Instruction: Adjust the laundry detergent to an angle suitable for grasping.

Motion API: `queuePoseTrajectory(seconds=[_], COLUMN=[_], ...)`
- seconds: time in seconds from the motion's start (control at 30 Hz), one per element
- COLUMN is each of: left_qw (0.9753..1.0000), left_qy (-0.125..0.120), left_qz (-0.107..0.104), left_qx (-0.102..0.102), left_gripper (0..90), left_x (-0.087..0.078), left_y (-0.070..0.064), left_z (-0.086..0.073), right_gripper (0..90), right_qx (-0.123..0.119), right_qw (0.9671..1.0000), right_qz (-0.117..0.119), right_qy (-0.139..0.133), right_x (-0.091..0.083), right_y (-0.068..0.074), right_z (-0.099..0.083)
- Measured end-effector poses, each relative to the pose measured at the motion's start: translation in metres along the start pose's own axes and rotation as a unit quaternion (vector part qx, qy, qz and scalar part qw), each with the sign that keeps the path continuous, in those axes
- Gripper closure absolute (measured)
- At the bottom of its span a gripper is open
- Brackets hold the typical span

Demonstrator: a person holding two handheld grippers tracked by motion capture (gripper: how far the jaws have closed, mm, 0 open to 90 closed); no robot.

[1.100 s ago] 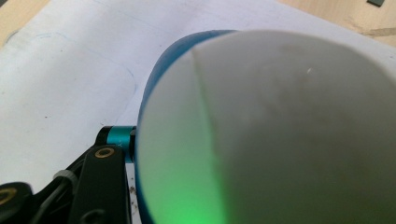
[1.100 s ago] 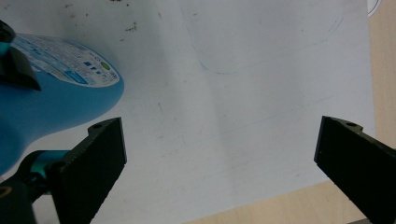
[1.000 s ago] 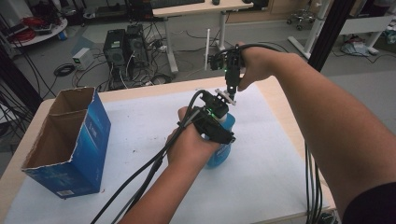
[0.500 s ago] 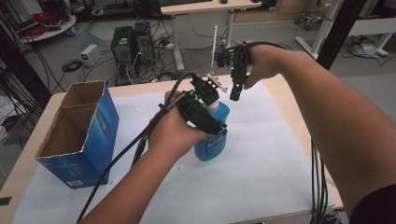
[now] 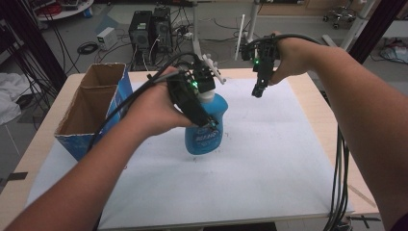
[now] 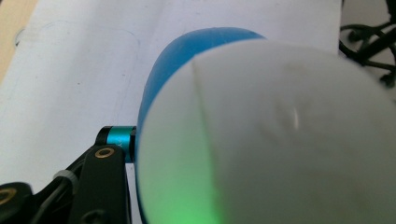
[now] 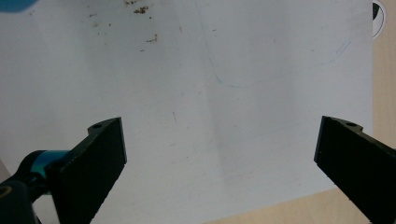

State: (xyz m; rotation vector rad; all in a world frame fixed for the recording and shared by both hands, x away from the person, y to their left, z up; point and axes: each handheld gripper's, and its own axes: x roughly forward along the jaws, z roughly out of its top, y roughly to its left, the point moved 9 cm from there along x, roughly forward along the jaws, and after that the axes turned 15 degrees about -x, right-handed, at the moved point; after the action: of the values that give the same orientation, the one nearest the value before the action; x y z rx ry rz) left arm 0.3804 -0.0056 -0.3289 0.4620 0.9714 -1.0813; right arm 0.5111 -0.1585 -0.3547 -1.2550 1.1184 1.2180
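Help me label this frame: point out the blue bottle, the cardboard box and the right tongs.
blue bottle (image 5: 204,137), high view, on its label.
cardboard box (image 5: 119,91), high view, on its blue side wall.
right tongs (image 5: 257,92), high view, between the tips.

— What do we see along our left gripper (image 6: 135,186)?
— A bottle (image 6: 261,140), very close: a white top blurred across most of the frame, blue body curving behind it, a green glow low on the white.
— And the jaw?
— One black jaw at lower left, touching the bottle's side. White sheet (image 6: 70,79) lies beneath; cables (image 6: 369,42) at top right.
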Motion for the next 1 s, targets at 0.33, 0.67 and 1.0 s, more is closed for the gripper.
queuePoseTrajectory(seconds=[0.33, 0.67, 1.0], left_qw=[0.9966, 0.9856, 0.9679], left_qy=[0.021, 0.032, 0.053], left_qz=[-0.048, -0.104, -0.128], left_qx=[0.063, 0.129, 0.209], left_gripper=[42.3, 42.3, 42.2], left_x=[-0.012, -0.012, -0.003], left_y=[0.0, -0.009, -0.01], left_z=[-0.018, -0.029, -0.042], right_gripper=[1.5, 1.5, 1.5], right_qx=[-0.02, -0.028, -0.026], right_qw=[0.9998, 0.9996, 0.9996], right_qz=[0.001, 0.0, 0.002], right_qy=[0.008, 0.012, 0.01], right_x=[0.003, 0.003, 0.008], right_y=[0.006, 0.011, 0.015], right_z=[0.008, 0.012, 0.01])
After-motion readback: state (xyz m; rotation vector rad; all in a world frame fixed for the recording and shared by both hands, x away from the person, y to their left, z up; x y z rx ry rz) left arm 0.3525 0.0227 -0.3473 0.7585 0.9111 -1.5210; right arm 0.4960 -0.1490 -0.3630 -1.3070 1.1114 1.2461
